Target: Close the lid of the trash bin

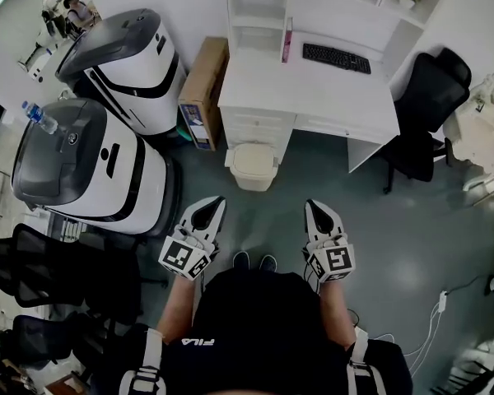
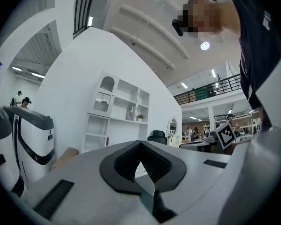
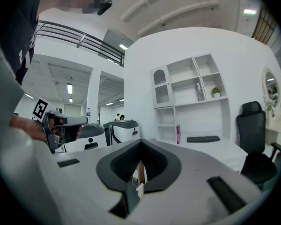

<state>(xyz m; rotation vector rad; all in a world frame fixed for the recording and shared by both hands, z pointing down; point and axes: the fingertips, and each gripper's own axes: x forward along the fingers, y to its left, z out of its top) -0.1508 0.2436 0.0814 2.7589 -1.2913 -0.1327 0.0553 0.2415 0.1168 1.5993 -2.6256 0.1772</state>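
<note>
Grey flooring is bearing a cream plastic trash bin (image 1: 252, 171), lid (image 1: 251, 156) seemingly down; left gripper (image 1: 214, 206) and right gripper (image 1: 315, 210) are hovering well back, jaws pressed together.

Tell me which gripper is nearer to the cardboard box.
Left. In the head view the left gripper is straight below the box; the right gripper is further right, beyond the bin.
</note>
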